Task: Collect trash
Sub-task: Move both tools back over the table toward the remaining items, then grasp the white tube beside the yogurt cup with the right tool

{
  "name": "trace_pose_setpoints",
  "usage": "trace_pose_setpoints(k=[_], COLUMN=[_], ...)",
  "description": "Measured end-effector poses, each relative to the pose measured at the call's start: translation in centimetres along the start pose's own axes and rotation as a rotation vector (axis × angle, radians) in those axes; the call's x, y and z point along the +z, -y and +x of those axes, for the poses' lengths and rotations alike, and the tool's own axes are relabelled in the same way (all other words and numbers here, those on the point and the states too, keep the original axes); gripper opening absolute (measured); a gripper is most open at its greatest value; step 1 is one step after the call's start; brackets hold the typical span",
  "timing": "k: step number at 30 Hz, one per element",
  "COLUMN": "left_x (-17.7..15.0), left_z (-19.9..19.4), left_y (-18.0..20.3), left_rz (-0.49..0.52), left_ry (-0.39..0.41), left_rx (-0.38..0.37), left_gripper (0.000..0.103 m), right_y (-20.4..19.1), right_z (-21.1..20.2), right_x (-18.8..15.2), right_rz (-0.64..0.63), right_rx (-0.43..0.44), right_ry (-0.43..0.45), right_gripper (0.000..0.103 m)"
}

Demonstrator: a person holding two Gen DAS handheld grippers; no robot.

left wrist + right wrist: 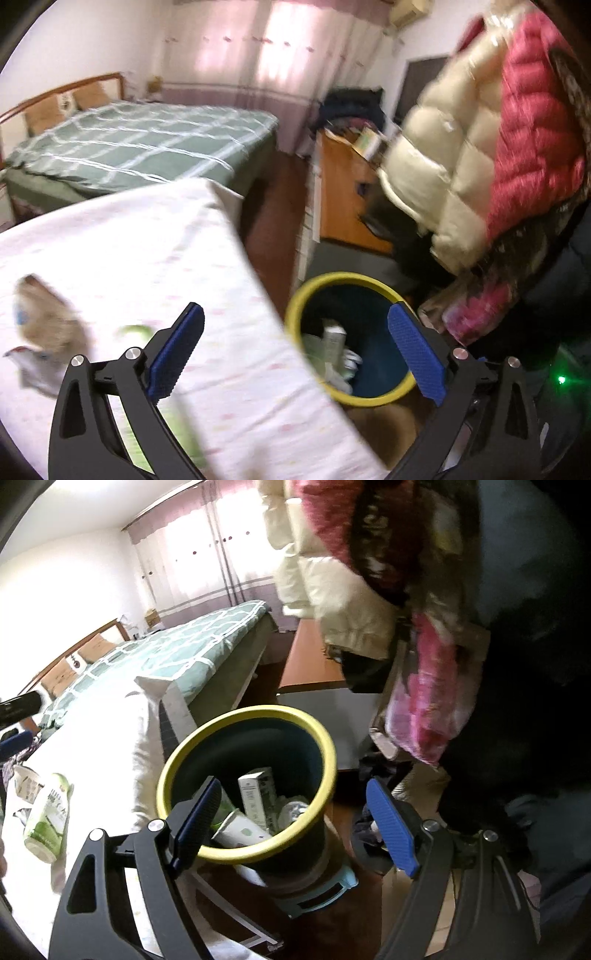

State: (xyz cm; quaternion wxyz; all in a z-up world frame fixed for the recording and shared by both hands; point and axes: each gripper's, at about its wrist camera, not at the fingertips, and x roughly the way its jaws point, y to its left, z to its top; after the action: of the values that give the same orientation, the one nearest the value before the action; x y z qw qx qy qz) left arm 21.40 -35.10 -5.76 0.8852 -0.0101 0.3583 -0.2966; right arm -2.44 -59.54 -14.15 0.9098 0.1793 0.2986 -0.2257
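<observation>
Both wide open, empty | left gripper (295,347) | right gripper (295,821)

A green-checked bed with a wooden headboard (140,147) is seen before backlit pink curtains (258,55); an orange wooden cabinet (347,192) stands on dark brown floor (273,229).

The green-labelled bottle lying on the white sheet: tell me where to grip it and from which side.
Grip the green-labelled bottle across its mid-body, coming from above with the fingers straddling its width. It lies on its side on the white sheet, so the long round body is the exposed part.
</observation>
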Motion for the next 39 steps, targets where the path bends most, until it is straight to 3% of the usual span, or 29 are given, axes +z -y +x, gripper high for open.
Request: trace_pose_setpoints(k=[9, 15, 22, 26, 30, 33, 39], left_x=[-2.2, -5.1, -8.8, -10.6, -11.7, -11.9, -11.6], left_z=[-8.1, -12.4, -15.3, -16.5, -17.2, -17.1, -16.6], left_y=[-14.7, -25.3, -35.2, -38.8, -40.9, -41.5, -38.9], left_rz=[-0.155, -0.266, -0.388, -0.442, -0.485, -0.481, -0.472], left_ry=[0.129, 0.172, 0.186, 0.194, 0.214, 0.214, 0.22], left_rx=[0.273, 0.479, 0.629, 0.664, 0.669, 0.66, 0.635], left_gripper=[0.098, 0.098, 0.098, 0.098, 0.098, 0.098, 0.098], right_y=[-6.5, -14.1, -24.4, -30.1, -36.0, -39.5, -43.9], right_z=[0.2, 0.1, -1.5, -2.4, -1.7, 0.7, 4.4], right_x=[0.2, 0.1, -0.7, -2.0, -4.4, -6.4, -8.4], right_rz=[-0.081, -0.179, -0.322, -0.417, -0.526, -0.596, -0.704], right_rx=[0.113, 0.226, 0.378, 0.485, 0.556, 0.539, 0.484], right_ry=[-0.011, -0.017, -0.02, -0.037, -0.11, -0.191, -0.286], right_gripper=[0.077, 0.077, 0.077, 0.077, 0.077, 0.077, 0.077])
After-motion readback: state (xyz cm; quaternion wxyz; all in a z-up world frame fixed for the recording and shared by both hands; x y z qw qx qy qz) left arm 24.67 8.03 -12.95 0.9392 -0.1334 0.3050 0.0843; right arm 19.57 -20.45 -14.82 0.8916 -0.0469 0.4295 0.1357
